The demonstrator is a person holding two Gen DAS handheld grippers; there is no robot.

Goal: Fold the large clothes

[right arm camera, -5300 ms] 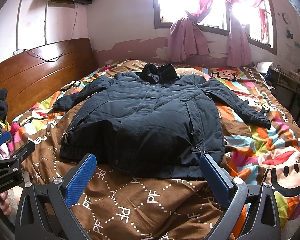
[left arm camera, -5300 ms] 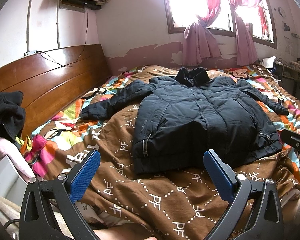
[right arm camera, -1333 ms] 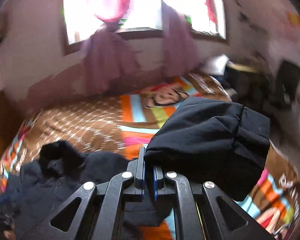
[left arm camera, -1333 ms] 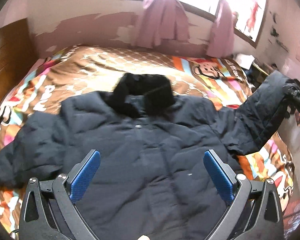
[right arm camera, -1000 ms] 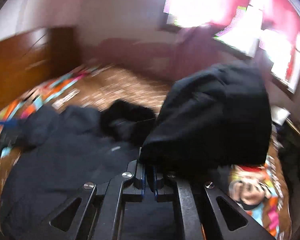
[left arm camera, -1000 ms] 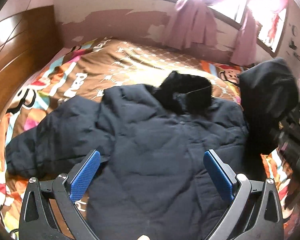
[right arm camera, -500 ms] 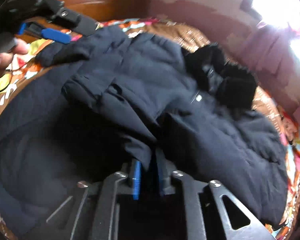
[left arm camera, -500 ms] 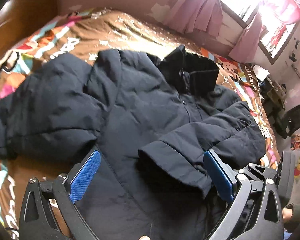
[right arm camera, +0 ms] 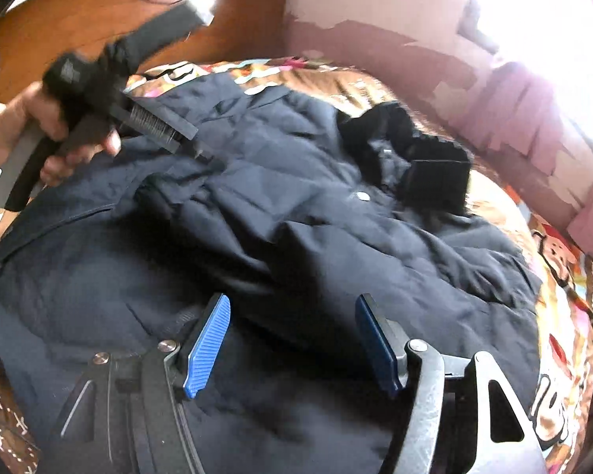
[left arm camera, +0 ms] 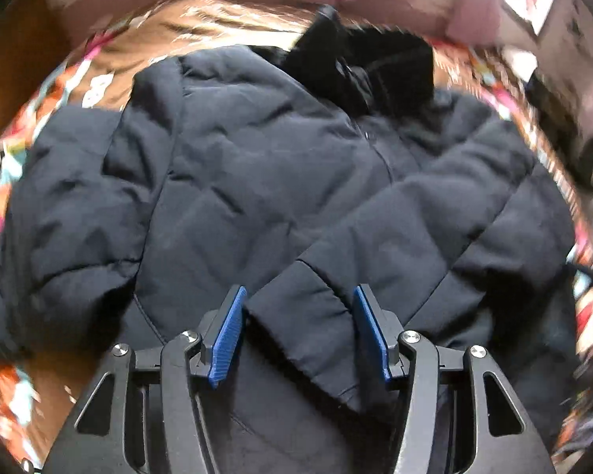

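The left gripper (left arm camera: 298,333) has its fingers (left arm camera: 227,335) closing at middle width, with the cuff of the folded sleeve (left arm camera: 375,252) between them, the pads not yet pressing it; the right gripper (right arm camera: 292,347) has its fingers (right arm camera: 207,345) opening, quite wide, over dark cloth and gripping nothing; the jacket (right arm camera: 296,217) lies spread on the bed (right arm camera: 553,276), the sleeve lying across the jacket's front; the black collar (right arm camera: 411,158) is at the jacket's far end; a hand (right arm camera: 31,126) holds the left gripper above the jacket's other sleeve; the wooden headboard (right arm camera: 99,12) stands behind the jacket.
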